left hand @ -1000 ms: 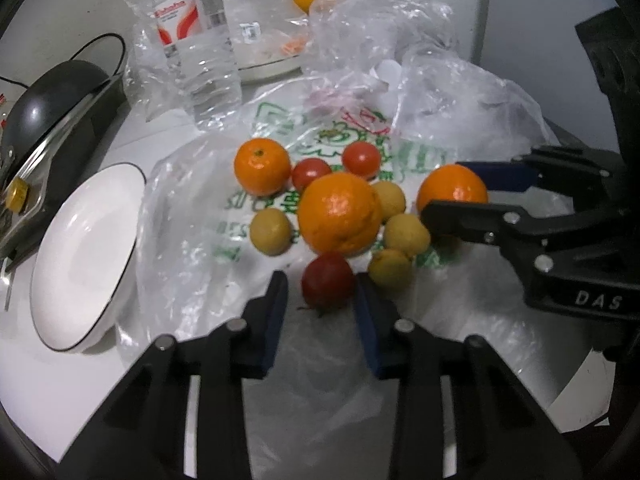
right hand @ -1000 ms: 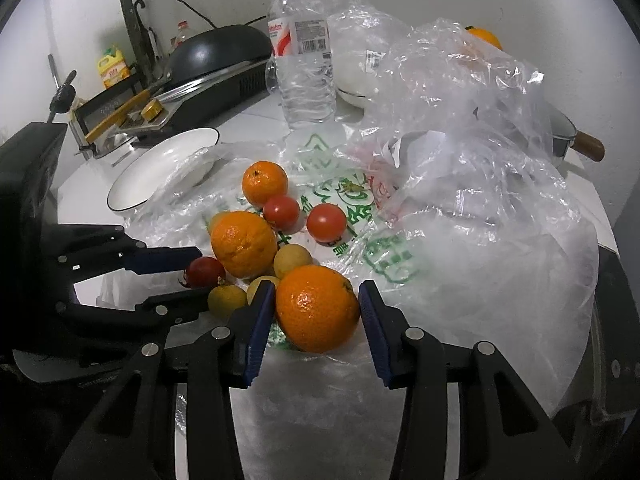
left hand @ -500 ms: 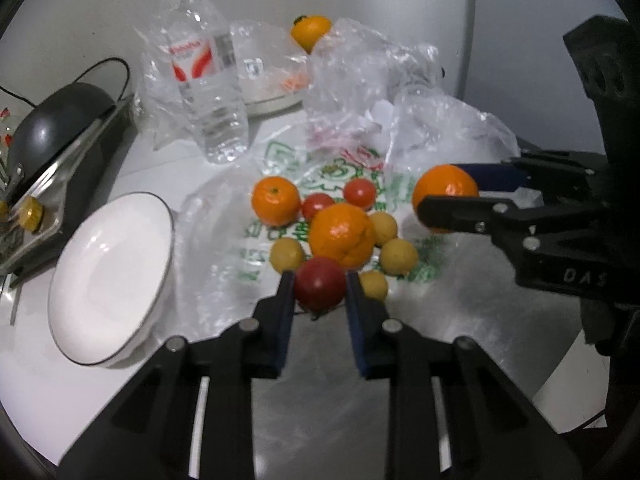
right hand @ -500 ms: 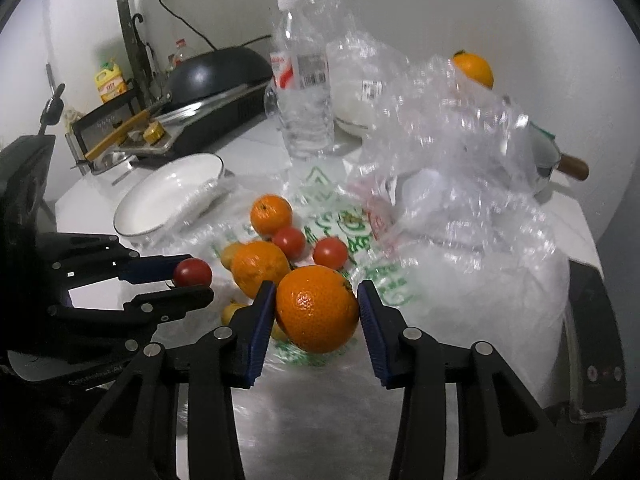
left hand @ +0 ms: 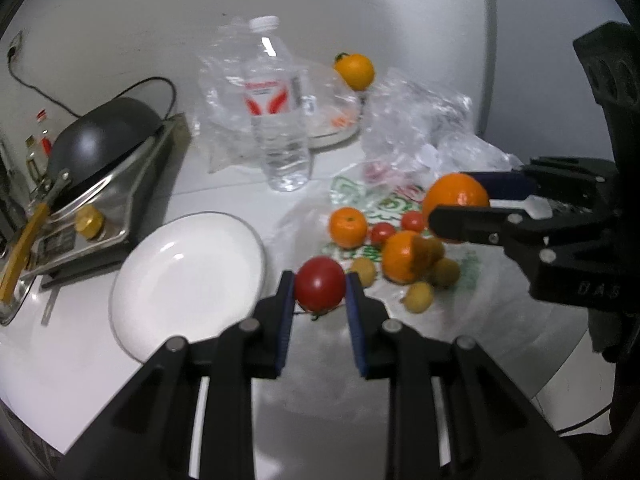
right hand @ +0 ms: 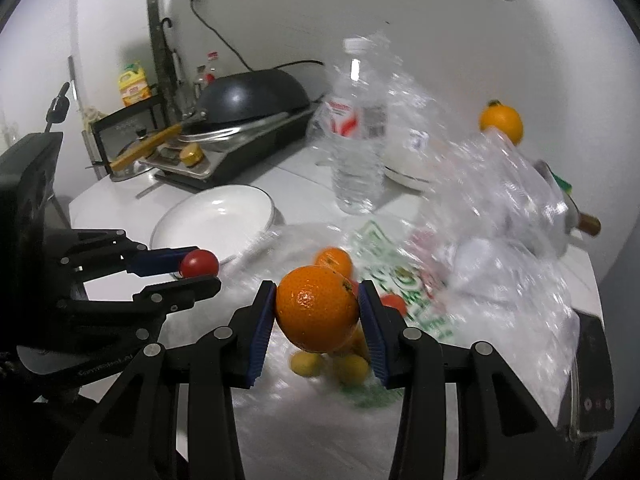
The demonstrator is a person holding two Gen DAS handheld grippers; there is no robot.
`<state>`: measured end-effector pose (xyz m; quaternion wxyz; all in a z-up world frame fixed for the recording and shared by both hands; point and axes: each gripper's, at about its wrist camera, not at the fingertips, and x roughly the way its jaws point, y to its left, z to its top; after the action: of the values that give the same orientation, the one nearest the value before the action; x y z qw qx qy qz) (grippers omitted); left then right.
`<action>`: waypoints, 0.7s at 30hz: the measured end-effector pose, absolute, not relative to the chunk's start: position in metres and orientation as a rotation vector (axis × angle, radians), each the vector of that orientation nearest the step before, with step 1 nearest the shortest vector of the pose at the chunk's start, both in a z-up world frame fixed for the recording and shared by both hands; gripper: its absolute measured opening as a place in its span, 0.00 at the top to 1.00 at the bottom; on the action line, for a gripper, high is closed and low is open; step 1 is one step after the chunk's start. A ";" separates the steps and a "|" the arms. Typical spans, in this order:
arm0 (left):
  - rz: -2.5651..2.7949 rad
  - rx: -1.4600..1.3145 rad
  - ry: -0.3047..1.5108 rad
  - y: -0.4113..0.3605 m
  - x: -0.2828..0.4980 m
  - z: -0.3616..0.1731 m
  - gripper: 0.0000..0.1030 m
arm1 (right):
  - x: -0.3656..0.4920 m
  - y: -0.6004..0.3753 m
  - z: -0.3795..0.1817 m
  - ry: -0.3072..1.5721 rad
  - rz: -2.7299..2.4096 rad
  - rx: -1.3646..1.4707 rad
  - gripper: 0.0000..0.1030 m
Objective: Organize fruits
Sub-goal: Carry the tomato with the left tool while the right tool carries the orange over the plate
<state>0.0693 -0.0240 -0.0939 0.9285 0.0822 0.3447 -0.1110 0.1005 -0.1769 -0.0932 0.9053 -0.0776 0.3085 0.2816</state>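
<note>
left gripper (left hand: 320,292) clamps a tomato (left hand: 320,289); right gripper (right hand: 318,312), marked "das", an orange (right hand: 317,308).

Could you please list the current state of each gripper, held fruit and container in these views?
left gripper: shut on the tomato.
tomato: held off the table.
right gripper: shut on the orange.
orange: held off the table.
white plate: upright, nothing on it.
water bottle: upright, capped.
</note>
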 end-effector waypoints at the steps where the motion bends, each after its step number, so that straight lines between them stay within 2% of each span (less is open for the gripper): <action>1: -0.221 0.164 0.705 -0.020 0.070 -0.094 0.75 | 0.102 -0.171 -0.092 0.634 0.588 -0.164 0.57; 21: -0.016 0.149 0.677 0.085 0.090 -0.120 0.75 | 0.144 -0.048 -0.103 0.701 0.719 -0.231 0.57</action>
<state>0.0899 0.0850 -0.1203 0.9405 0.0731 0.3319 -0.0077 0.1441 -0.0484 -0.1029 0.8703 -0.1107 0.3350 0.3437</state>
